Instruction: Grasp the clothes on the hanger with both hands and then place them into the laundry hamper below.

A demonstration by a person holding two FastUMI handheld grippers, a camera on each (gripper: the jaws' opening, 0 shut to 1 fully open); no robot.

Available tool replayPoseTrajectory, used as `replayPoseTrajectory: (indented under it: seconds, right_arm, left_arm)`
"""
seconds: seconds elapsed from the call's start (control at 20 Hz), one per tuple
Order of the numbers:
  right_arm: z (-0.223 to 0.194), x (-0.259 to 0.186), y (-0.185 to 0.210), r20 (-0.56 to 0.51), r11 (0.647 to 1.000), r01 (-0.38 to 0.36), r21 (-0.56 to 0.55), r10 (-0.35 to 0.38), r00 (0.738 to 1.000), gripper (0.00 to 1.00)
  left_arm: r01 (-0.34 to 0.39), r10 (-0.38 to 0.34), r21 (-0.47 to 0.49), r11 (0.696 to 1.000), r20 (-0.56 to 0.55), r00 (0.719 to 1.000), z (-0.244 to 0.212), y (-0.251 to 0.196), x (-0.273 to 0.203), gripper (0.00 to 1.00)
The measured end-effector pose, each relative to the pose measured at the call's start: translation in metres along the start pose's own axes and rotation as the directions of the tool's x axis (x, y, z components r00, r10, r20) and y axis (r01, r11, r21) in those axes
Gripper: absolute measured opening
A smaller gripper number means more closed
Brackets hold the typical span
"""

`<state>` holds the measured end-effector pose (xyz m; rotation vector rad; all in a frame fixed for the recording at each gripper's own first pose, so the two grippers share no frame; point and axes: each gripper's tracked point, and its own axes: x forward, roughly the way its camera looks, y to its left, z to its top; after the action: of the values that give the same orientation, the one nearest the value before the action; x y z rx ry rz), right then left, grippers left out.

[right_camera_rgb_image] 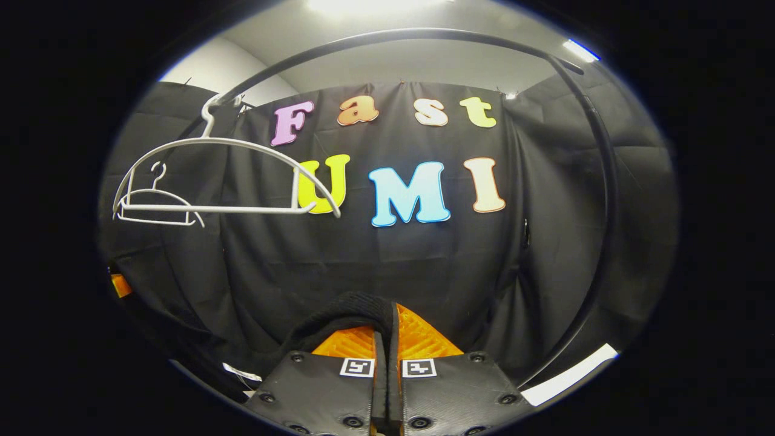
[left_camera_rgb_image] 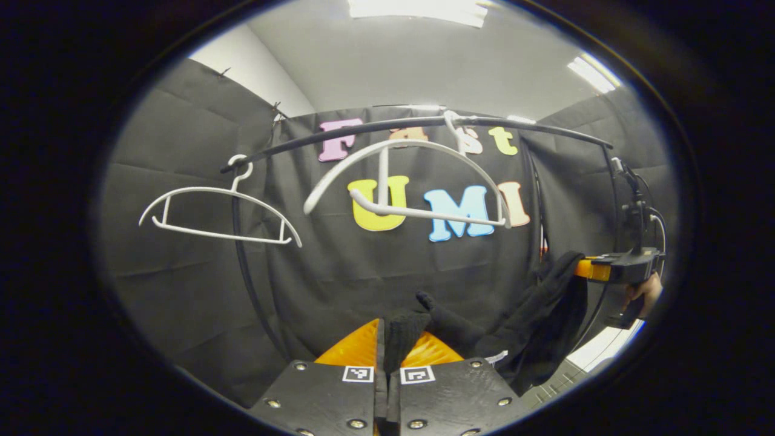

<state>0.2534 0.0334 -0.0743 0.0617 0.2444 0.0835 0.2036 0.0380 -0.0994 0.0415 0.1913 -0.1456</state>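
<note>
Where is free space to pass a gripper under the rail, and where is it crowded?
Free: the gap between the two white hangers, and under both. Crowded: low right, where the black garment hangs between the left gripper and right gripper.

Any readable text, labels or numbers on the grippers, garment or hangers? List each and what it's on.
No readable text.
Left gripper: two square coded markers, pattern only, no words.
Right gripper: two more of the same kind, pattern only.
Black garment: white tag, too small to read.
White hangers: no visible markings.
</note>
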Motion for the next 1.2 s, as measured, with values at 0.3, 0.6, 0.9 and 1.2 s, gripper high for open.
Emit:
replayPoseTrajectory:
  seconds: [0.3, 0.6, 0.9, 1.2]
  right_arm:
    - [-0.019, -0.028, 0.04, -0.032, 0.998, -0.059, -0.003, 0.059, 0.998, 0.02]
    - [-0.056, -0.05, 0.073, -0.098, 0.994, -0.107, 0.011, 0.108, 0.989, 0.02]
    - [-0.119, -0.067, 0.088, -0.195, 0.99, -0.138, 0.002, 0.136, 0.971, 0.04]
    - [-0.193, -0.079, 0.1, -0.313, 0.985, -0.17, -0.039, 0.15, 0.938, 0.04]
  left_arm:
    - [0.078, -0.078, -0.01, 0.997, -0.001, 0.997, -0.009, -0.038, -0.031, 0.01]
    - [0.132, -0.133, -0.025, 0.991, -0.028, 0.991, -0.035, -0.067, -0.028, 0.01]
    - [0.153, -0.155, -0.038, 0.988, -0.087, 0.984, -0.083, -0.092, -0.01, 0.01]
    - [0.123, -0.128, -0.036, 0.992, -0.214, 0.968, -0.159, -0.089, -0.027, 0.0]
